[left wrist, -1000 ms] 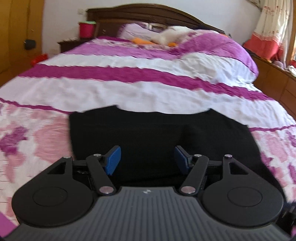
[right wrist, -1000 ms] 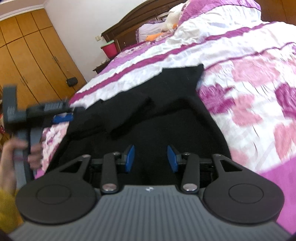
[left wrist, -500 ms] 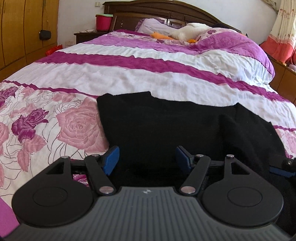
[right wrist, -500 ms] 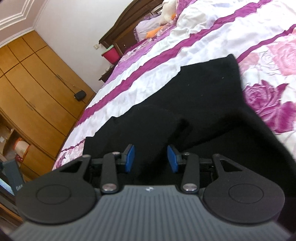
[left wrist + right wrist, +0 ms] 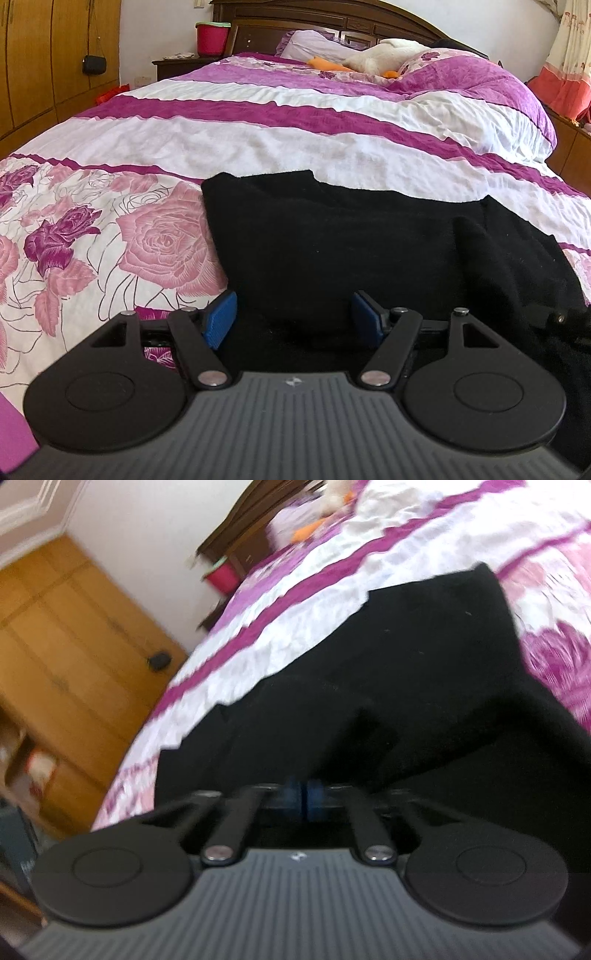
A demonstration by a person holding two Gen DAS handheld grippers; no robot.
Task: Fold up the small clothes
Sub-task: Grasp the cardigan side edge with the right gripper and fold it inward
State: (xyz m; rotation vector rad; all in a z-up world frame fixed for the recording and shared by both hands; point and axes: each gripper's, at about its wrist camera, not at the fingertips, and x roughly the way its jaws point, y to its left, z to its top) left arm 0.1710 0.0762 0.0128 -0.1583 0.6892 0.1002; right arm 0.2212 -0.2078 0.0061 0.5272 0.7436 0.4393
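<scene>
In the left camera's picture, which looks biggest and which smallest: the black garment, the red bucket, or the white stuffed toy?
1. black garment, partly because it lies nearest
2. white stuffed toy
3. red bucket, close to the toy in apparent size

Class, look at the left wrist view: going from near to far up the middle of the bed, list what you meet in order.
Left hand-held gripper → black garment → striped purple and white bedspread → white stuffed toy → dark wooden headboard.
</scene>
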